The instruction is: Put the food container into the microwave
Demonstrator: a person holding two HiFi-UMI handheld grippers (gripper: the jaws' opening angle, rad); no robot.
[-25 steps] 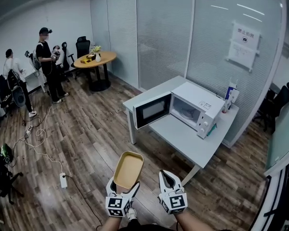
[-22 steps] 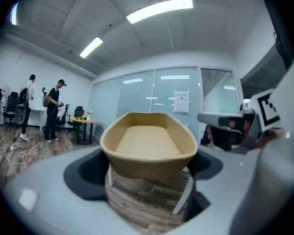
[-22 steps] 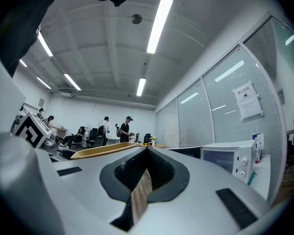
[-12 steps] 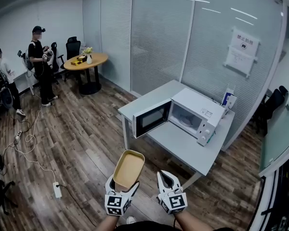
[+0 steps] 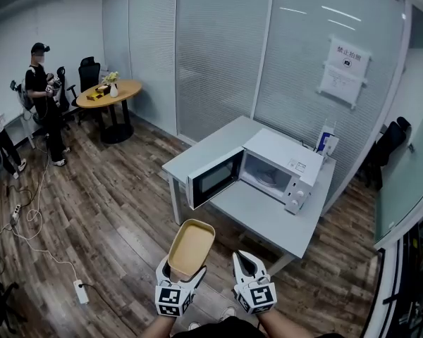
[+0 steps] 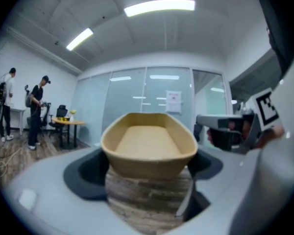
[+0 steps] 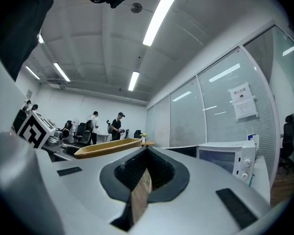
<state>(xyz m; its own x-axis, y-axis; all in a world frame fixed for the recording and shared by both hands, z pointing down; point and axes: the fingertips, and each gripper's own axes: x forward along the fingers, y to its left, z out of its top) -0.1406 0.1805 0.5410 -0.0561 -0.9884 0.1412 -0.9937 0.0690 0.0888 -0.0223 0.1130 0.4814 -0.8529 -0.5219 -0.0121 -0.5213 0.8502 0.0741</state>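
Food container (image 5: 190,246) gripped btwn left hand-held gripper (image 5: 180,270) jaws, sticking fwd

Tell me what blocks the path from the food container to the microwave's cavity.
Nothing visible does. The food container sits in the left gripper, short of the table; the microwave has its door swung open to the side, leaving the cavity exposed.

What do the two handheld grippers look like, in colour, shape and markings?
The left gripper and the right gripper look alike: light grey-white shells, each with two tapering jaws lined with black pads. Each carries a white cube with black square markers: the left cube and the right cube. No cables show.
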